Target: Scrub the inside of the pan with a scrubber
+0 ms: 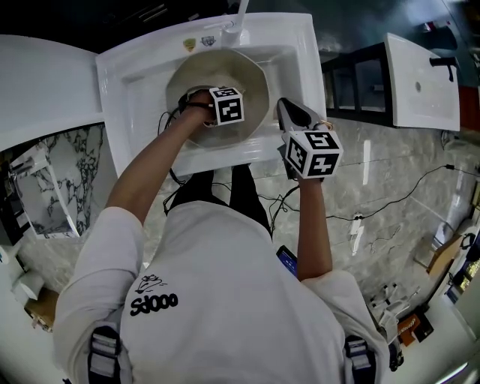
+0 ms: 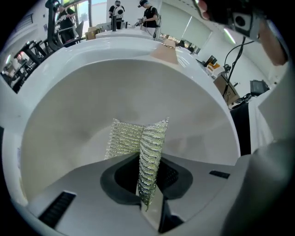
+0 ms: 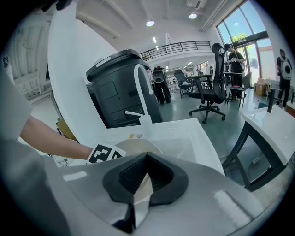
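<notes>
Pan [image 1: 251, 71], a pale round one, sits in the basin of a white sink [image 1: 135, 82], just below the faucet [image 1: 241, 15]. The left gripper [image 2: 147, 161] reaches down inside it, jaws clamped on a folded mesh scrubber [image 2: 126, 138] whose free end stands against the pan's pale inner wall. Right of the pan, the right gripper [image 3: 146, 156] is held over the sink's front right corner, apart from the pan, jaws closed together with nothing between them. Its own view looks across the sink toward a dark bin [image 3: 117, 87] and an office chair [image 3: 212, 92]. Farther right in the head view stands a second white basin [image 1: 420, 75].
</notes>
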Demonstrator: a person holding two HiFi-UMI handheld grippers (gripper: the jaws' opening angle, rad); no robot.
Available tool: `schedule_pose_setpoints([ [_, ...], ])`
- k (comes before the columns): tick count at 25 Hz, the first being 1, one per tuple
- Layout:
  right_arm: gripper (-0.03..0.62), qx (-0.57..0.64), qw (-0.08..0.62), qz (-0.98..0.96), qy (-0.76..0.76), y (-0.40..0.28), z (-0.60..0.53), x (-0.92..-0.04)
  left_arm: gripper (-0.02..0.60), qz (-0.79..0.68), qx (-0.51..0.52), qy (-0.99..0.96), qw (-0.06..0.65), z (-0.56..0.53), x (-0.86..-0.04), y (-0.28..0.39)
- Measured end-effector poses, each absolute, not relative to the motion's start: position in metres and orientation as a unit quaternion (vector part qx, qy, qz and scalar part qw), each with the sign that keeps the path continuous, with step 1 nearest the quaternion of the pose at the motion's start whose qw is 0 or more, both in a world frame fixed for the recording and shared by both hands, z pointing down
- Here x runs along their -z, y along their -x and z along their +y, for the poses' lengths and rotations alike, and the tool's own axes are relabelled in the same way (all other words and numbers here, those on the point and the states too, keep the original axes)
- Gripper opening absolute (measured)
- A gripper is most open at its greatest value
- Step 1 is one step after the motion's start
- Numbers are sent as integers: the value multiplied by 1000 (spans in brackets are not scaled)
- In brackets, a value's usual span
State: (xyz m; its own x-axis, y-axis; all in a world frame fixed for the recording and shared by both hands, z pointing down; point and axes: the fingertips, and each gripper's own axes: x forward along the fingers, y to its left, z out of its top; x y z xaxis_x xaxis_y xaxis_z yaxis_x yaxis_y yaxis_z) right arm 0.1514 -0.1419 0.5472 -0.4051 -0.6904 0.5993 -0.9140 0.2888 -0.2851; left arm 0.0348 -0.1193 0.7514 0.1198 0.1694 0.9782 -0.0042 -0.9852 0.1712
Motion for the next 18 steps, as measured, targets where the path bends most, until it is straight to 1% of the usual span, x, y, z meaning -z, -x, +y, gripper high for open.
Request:
schedule_pose_setpoints([
  [4,9,-300,183,-782,-516,-151,-143,-543,60,81,-647,-751,105,-91,-750,-45],
  [9,9,-291,185,-782,-519,-153,-145,-536,60,80,-617,-767,159,-77,-758,-63],
  [11,9,-289,184,-781,-522,-155,-144,-533,60,76,-592,-782,179,-78,-752,-74],
  [14,9,-284,182,-779,-528,-159,-143,-527,60,65,-535,-808,236,-80,-731,-96],
  [16,9,-277,180,-779,-533,-161,-145,-521,60,55,-515,-820,244,-85,-717,-109],
  [18,9,-270,178,-779,-538,-163,-146,-515,60,41,-507,-829,232,-94,-712,-118],
])
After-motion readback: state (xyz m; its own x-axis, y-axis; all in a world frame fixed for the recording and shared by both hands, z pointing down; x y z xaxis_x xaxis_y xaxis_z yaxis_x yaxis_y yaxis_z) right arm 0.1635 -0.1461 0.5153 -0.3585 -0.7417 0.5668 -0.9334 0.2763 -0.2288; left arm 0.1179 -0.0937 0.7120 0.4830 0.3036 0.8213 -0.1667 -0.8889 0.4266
